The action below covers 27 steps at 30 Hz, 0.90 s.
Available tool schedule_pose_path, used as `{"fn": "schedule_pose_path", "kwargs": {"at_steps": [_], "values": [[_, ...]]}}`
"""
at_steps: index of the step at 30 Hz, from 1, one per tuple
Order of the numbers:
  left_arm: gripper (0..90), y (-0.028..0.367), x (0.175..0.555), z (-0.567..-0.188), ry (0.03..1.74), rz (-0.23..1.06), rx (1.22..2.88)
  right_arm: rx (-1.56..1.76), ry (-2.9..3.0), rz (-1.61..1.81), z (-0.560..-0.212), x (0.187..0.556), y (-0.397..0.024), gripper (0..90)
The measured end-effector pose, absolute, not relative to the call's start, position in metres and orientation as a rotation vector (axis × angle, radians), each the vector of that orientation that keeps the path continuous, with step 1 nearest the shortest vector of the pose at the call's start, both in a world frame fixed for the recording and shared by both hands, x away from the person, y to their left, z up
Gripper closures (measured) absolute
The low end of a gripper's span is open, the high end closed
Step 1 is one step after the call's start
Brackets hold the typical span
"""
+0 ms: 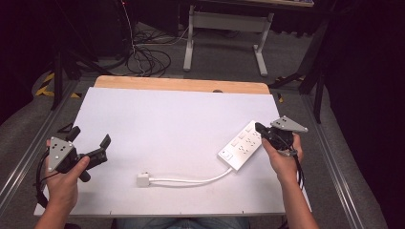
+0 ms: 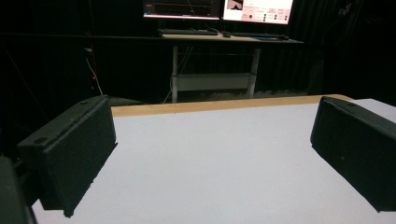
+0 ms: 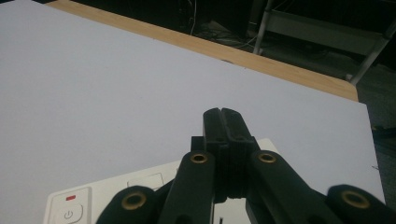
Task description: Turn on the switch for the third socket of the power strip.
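A: Starting with the right claw (image 1: 258, 127): how do its jaws stand?

B: Pressed together, pad against pad, with nothing between them. In the right gripper view the two black jaws meet in a single seam, tips out over the white worktop (image 3: 116, 93).

A: And what lies under it?

B: The white power strip (image 1: 241, 144). In the high view the claw's tip hangs over the far end of the strip, at the right side of the worktop; whether it touches the strip I cannot tell. The right hand (image 1: 282, 160) holds the gripper from the near side, with the grey three-cornered plate (image 1: 288, 124) on top.

A: How does the strip lie?

B: Flat and slantwise, its near end carrying a power switch (image 3: 69, 213) with a small red mark above it. From that end a white cable (image 1: 191, 180) curves left along the worktop to a white plug (image 1: 143, 179), near the middle of the front edge.

A: The left claw (image 1: 90, 136)?

B: Jaws wide apart, nothing between them. It sits at the left edge of the worktop in the left hand (image 1: 64, 179), well apart from the strip. Its own view looks across bare white surface between the two black pads (image 2: 74, 154) to the wooden far edge (image 2: 224, 105).

A: Beyond the worktop?

B: A dark room, a desk with lit monitors (image 2: 217, 8), and loose cables on the floor (image 1: 148, 59).
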<state>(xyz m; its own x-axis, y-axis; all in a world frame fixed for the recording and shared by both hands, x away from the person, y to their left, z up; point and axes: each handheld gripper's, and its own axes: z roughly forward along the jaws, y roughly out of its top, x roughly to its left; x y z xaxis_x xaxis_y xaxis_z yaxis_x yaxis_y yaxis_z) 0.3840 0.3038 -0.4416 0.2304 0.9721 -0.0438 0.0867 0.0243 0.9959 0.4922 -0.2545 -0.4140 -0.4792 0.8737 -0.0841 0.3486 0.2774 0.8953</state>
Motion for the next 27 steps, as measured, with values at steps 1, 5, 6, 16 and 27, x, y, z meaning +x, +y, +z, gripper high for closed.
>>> {"fn": "schedule_pose_path", "kwargs": {"at_steps": [1, 5, 6, 16, 27], "values": [[0.7, 0.304, 0.384, -0.442, 1.11, 0.968, 1.345, 1.098, 1.967, 1.158, -0.414, 0.493, -0.254, 90.0], [0.7, 0.304, 0.384, -0.442, 1.107, 0.969, 1.348, 1.107, 1.972, 1.144, -0.416, 0.496, -0.255, 90.0], [0.7, 0.303, 0.384, -0.442, 1.107, 0.97, 1.347, 1.107, 1.972, 1.144, -0.416, 0.496, -0.255, 90.0], [0.7, 0.303, 0.384, -0.442, 1.106, 0.971, 1.348, 1.124, 1.984, 1.127, -0.417, 0.502, -0.255, 90.0], [0.8, 0.304, 0.384, -0.442, 1.107, 0.971, 1.349, 1.124, 1.998, 1.103, -0.419, 0.51, -0.251, 90.0]]}}
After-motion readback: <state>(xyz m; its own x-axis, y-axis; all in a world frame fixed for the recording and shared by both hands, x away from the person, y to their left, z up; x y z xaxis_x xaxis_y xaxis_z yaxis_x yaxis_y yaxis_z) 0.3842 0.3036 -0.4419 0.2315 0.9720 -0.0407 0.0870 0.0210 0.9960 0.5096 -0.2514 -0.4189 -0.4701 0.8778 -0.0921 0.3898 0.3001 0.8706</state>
